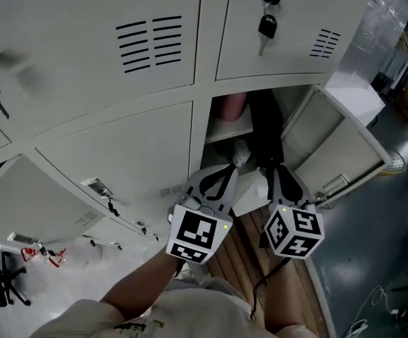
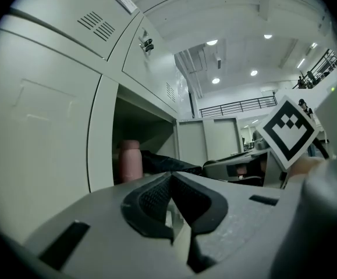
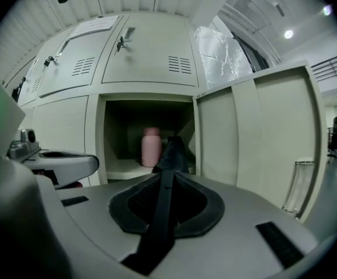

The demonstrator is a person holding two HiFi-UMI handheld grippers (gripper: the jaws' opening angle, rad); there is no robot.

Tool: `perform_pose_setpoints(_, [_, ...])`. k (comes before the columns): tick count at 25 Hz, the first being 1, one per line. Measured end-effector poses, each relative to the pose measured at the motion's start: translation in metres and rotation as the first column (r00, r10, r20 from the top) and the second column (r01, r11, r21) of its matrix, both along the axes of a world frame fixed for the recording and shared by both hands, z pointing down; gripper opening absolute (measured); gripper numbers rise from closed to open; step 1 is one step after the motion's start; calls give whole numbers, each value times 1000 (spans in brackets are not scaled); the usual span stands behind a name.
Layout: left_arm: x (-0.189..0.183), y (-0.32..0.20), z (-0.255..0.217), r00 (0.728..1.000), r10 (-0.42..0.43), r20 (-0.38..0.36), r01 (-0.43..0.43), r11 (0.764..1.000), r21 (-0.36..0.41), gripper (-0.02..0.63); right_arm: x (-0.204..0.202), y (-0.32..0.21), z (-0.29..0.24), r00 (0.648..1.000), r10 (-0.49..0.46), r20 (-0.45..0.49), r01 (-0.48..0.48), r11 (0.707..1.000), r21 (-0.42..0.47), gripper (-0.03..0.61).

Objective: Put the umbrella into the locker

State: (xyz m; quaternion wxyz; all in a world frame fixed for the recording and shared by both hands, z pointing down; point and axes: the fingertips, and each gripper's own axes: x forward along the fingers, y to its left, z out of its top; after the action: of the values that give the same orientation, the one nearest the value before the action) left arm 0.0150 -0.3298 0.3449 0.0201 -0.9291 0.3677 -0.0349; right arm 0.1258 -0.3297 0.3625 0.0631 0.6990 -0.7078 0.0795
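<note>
Black and folded, the umbrella (image 1: 263, 136) is held by the right hand-held gripper (image 1: 277, 173). Its jaws are squeezed tight on the umbrella's thin black end. From there the umbrella points straight ahead into the open locker (image 3: 100, 138). Its far part is inside, just beside a pink bottle (image 3: 151, 147). The locker door (image 3: 255, 138) hangs open on the right. The left hand-held gripper (image 2: 171, 176) is closed with nothing in it. It is close beside the right one.
</note>
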Motion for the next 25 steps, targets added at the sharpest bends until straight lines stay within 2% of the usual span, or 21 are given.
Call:
perform_pose_setpoints(10, [19, -23, 4, 1000, 11, 10, -11, 1000, -10, 8, 6, -46, 7, 999, -24, -33, 23, 999, -33, 51])
perform_pose_setpoints(25, [42, -59, 6, 1000, -14, -13, 13, 1000, -13, 8, 18, -97, 1, 994, -74, -78, 71, 997, -36, 52])
